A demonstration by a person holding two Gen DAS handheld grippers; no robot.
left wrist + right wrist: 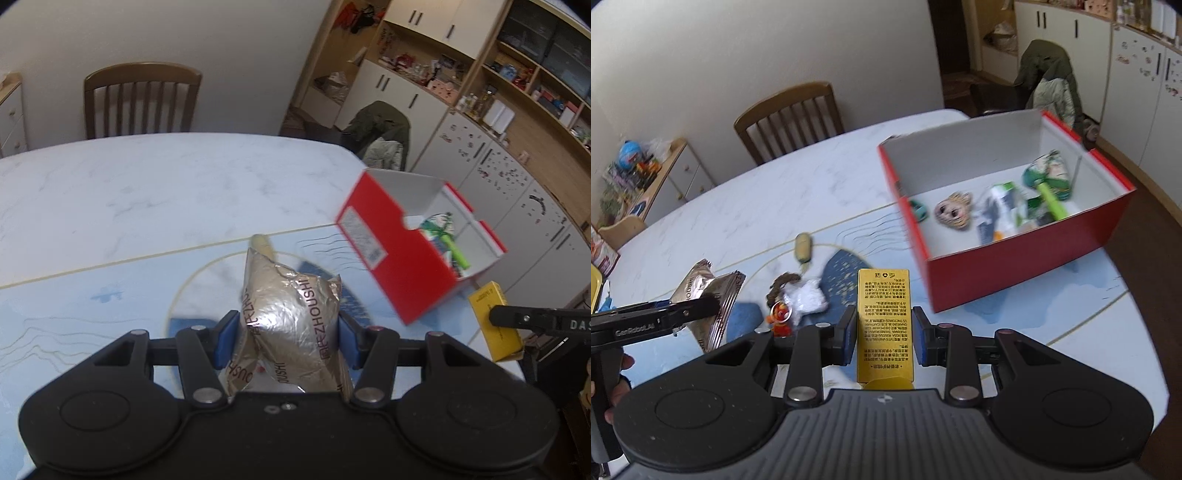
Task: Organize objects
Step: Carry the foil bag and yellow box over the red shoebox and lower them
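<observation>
While the left wrist view looks down its own fingers, the left gripper [287, 332] is clamped on a crinkled silver foil snack bag [291, 317], blue pads pressed into both sides, bag held clear above the table [110, 192]. Off to the right sits the red cardboard box [402, 266], tilted in this lens, a green tube [458, 256] showing inside. Down at the right edge, the right gripper's black arm crosses in with the yellow carton [495, 325].

Over to the right wrist view: the right gripper [884, 332] has its fingers closed on that gold-yellow carton [884, 325], printed face up, standing lengthwise between the pads. Ahead and to the right, the red box lies open, with a cartoon face toy [953, 211], a white-and-green packet [1004, 210] and the green tube already in it. Bare floor shows on the box's near-left side, and that looks like the spot for the carton. On the mat, loose things wait: a small tan oblong piece [803, 246], a crumpled white wrapper [809, 300], a little red figure keyring [780, 315]. At the left edge the left gripper shows side-on with the foil bag, a hand [613, 384] on its handle.

My read: both loads are bound for the box. Best to bring them over the rim one at a time, carton first as it is nearer, lower it past the wall before letting go, and keep the two arms from crossing. The puffy bag may slip, so hold the squeeze steady.
</observation>
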